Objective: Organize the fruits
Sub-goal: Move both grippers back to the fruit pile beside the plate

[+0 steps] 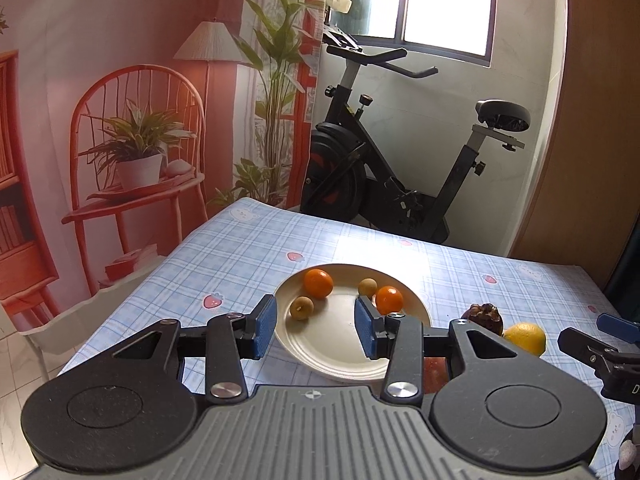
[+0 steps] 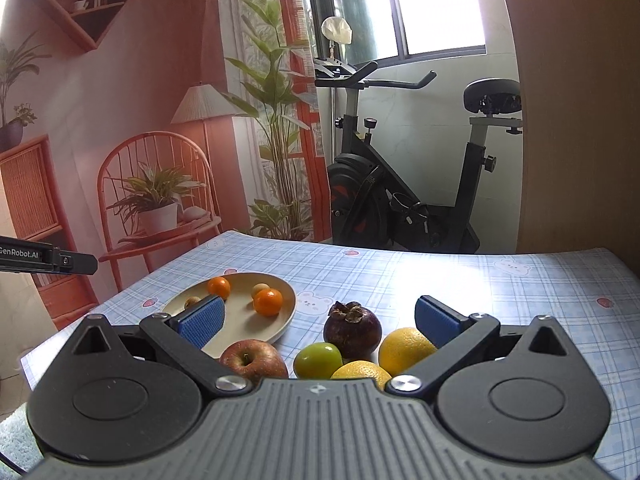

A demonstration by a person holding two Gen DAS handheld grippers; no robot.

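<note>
1. Hovering above the near rim of the cream plate [image 1: 344,364], the left tool [image 1: 316,326] has its pads parted and nothing between them.
2. Right tool [image 2: 320,322] spread wide, empty, over the loose fruit.
3. Plate holds two oranges [image 2: 268,302] and two small tan fruits [image 1: 301,308].
4. On the checked table [image 2: 460,280], right of the plate: red apple [image 2: 252,358] stem-up, green fruit [image 2: 318,358], dark mangosteen [image 2: 352,328] calyx-up, two yellow citrus [image 2: 404,350]. All roundish; no clear long axis.

A black exercise bike [image 2: 404,168] stands before a bright window [image 1: 444,0], daylight falling across the worktop [image 2: 440,280] and its blue checked cloth. To the left hangs a printed backdrop [image 2: 140,100] showing a red chair, potted plants, a lamp and shelves. A wooden panel [image 2: 576,120] borders the right.
</note>
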